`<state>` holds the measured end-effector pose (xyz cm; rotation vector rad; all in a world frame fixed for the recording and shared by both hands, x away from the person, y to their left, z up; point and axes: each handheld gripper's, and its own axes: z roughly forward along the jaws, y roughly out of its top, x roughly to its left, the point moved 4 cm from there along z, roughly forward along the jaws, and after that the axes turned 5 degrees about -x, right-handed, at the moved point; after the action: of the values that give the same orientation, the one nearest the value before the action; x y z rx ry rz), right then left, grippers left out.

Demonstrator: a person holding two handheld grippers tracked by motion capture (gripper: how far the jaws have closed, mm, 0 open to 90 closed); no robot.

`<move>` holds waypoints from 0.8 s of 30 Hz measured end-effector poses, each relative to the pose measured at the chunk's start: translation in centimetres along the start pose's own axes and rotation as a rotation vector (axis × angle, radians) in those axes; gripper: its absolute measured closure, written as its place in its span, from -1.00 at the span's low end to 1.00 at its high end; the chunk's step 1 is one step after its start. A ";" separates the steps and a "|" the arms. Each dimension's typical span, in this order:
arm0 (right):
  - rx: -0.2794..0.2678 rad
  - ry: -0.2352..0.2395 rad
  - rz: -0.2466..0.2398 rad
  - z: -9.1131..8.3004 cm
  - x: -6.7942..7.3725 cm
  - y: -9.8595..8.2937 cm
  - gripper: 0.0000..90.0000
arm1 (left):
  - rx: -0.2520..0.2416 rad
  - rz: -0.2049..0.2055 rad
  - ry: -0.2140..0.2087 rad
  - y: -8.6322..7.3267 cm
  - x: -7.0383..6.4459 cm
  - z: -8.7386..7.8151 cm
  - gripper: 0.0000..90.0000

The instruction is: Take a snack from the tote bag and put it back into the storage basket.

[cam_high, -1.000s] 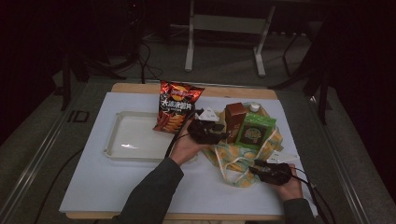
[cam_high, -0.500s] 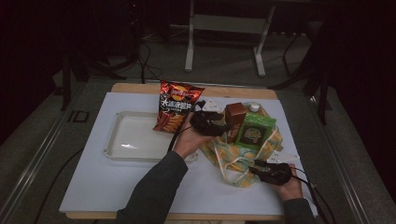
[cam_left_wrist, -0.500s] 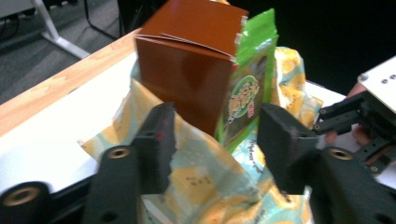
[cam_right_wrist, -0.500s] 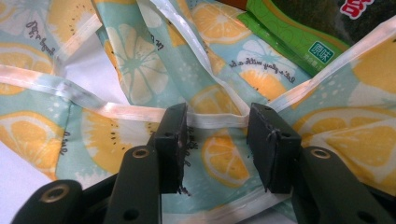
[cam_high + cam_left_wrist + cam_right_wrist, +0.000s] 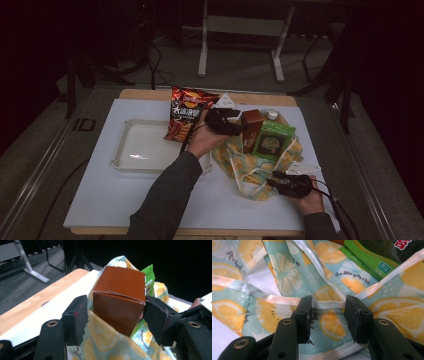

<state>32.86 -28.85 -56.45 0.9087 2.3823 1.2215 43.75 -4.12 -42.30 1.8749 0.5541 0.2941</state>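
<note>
A brown carton (image 5: 251, 129) (image 5: 119, 298) stands upright in a lemon-print bag (image 5: 252, 170) (image 5: 274, 272) on the white mat. My left gripper (image 5: 239, 127) (image 5: 116, 315) is shut on the carton's two sides, with the bag's edge bunched below it. A green packet (image 5: 272, 141) (image 5: 149, 277) (image 5: 367, 258) leans in the bag just beyond the carton. My right gripper (image 5: 273, 181) (image 5: 328, 312) sits at the bag's near edge, open, its jaws straddling the white hem without pinching it.
A red chips bag (image 5: 187, 112) lies left of the carton, partly over a white tray (image 5: 122, 150). A white bottle cap (image 5: 271, 115) shows behind the carton. The wooden table edge (image 5: 150, 94) runs along the far side.
My left gripper has moved a little farther across the table, level with the brown carton. The right gripper has stayed at the bag's near edge.
</note>
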 end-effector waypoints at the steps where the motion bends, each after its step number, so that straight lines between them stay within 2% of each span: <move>1: 0.000 0.000 0.000 0.0 0.0 0.0 0.28 | -0.003 0.005 -0.006 0.0 0.1 0.1 -0.23; 5: 0.000 0.001 0.001 0.0 0.0 0.0 0.28 | -0.014 0.019 -0.030 0.2 0.1 0.9 -0.28; 11: 0.000 0.001 0.002 0.0 0.0 0.0 0.28 | -0.023 0.032 -0.036 0.1 -0.3 2.1 -0.25; 18: 0.000 0.001 0.001 0.0 0.0 0.0 0.28 | -0.018 0.057 -0.012 -0.1 -0.9 2.7 -0.18; 24: -0.001 -0.002 -0.002 0.0 0.0 0.0 0.28 | -0.014 0.085 0.007 -0.2 -1.3 2.3 -0.07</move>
<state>32.84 -28.84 -56.46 0.9060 2.3808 1.2204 43.64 -6.59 -43.26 1.8878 0.4771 0.3600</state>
